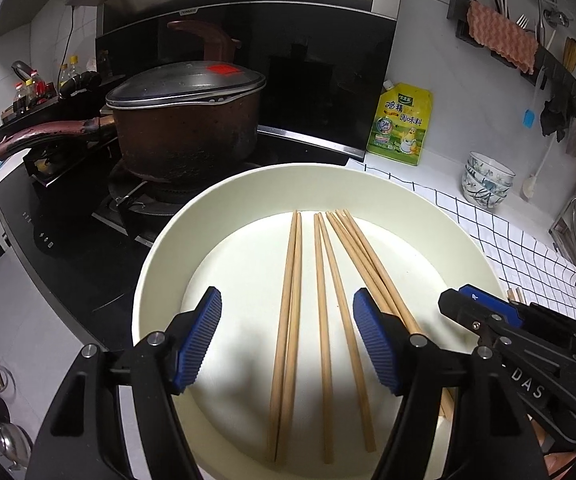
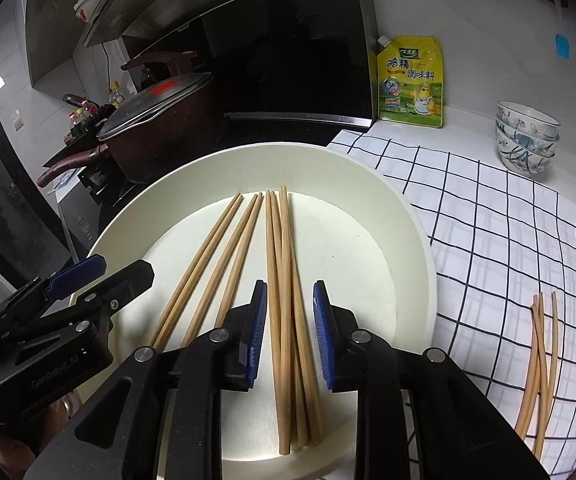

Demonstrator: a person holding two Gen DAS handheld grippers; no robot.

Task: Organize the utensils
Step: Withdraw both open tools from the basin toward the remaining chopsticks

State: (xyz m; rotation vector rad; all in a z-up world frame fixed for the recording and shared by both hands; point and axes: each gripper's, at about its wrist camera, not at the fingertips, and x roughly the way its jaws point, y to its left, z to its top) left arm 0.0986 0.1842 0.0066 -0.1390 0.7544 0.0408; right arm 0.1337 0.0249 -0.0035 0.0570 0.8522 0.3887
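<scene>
I see the chopsticks [image 1: 320, 320] lying in the cream plate [image 1: 428, 200]. My left gripper [image 1: 288, 344] hangs spread wide above them. My right gripper [image 2: 290, 332] stands parted around three sticks, seemingly not touching. More chopsticks [image 2: 540, 364] lie on the checked cloth [image 2: 508, 220].

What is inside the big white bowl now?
Wooden chopsticks lie flat in the white bowl, in loose pairs. The right gripper is open around some. Their near ends are hidden behind both grippers.

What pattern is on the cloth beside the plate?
White with a thin dark grid of squares on the cloth; clearest in the right wrist view.
</scene>
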